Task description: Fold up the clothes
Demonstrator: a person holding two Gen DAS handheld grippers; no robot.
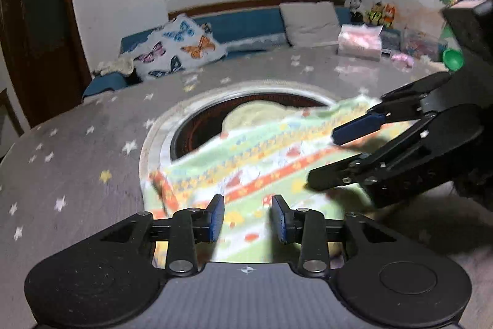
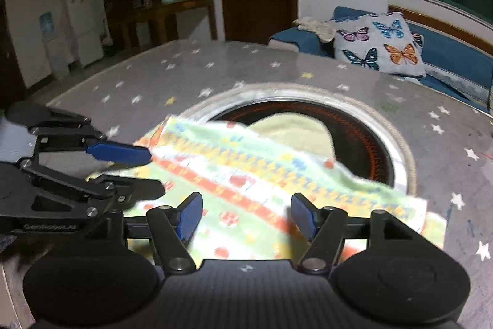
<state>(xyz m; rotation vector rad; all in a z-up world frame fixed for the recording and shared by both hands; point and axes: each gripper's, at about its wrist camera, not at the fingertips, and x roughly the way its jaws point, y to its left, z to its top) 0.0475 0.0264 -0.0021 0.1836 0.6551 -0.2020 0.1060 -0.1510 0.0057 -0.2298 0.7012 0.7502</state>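
On the starred table [image 1: 77, 150], a striped cloth [image 1: 262, 156] lies rumpled beneath both gaping tools.

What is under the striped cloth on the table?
The striped cloth covers the near part of a round dark burner set in the table. A pale yellow cloth shows beyond it. The rest underneath is hidden.

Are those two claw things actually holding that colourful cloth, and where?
Nothing is held. Both the left hand-held gripper and the right hand-held gripper are open above the patterned cloth, neither pinching it.
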